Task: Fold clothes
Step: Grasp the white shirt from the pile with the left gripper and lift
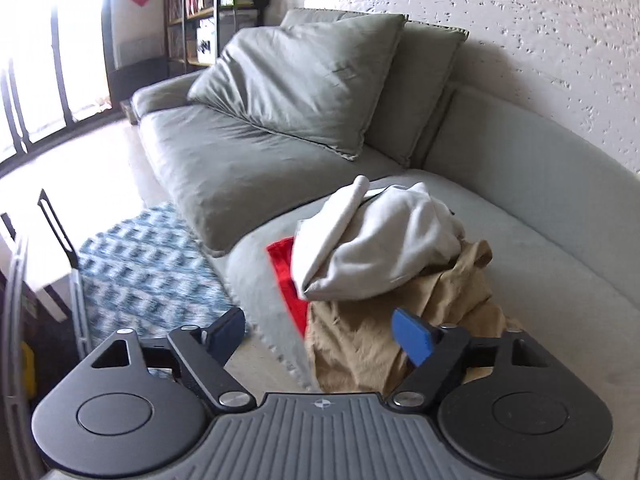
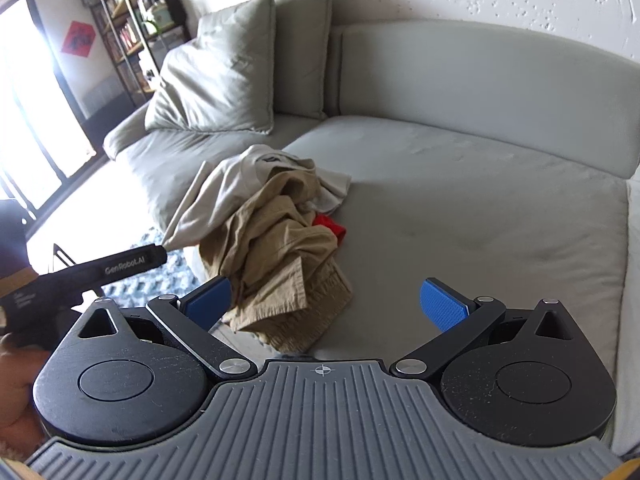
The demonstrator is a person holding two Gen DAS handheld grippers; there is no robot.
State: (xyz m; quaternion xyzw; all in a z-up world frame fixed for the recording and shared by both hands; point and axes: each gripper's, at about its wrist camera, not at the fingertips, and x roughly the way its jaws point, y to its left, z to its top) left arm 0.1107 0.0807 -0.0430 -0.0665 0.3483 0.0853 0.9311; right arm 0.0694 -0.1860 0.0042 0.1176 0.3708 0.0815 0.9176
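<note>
A pile of crumpled clothes lies on the grey sofa seat [image 2: 460, 200]. A white garment [image 1: 380, 236] sits on top, tan trousers [image 1: 400, 320] below and a red garment [image 1: 286, 272] underneath. In the right wrist view the tan trousers [image 2: 280, 256], the white garment [image 2: 224, 188] and the red garment [image 2: 330, 226] show to the left of centre. My left gripper [image 1: 320, 336] is open and empty just in front of the pile. My right gripper [image 2: 326, 304] is open and empty, its left pad beside the trousers' near edge.
Two large grey cushions [image 1: 304, 80] lean on the sofa back to the left. A blue patterned rug [image 1: 148, 264] lies on the floor by the sofa. A bookshelf [image 2: 132, 20] and bright windows stand at the far left. The left gripper's body [image 2: 80, 280] shows at the right view's left edge.
</note>
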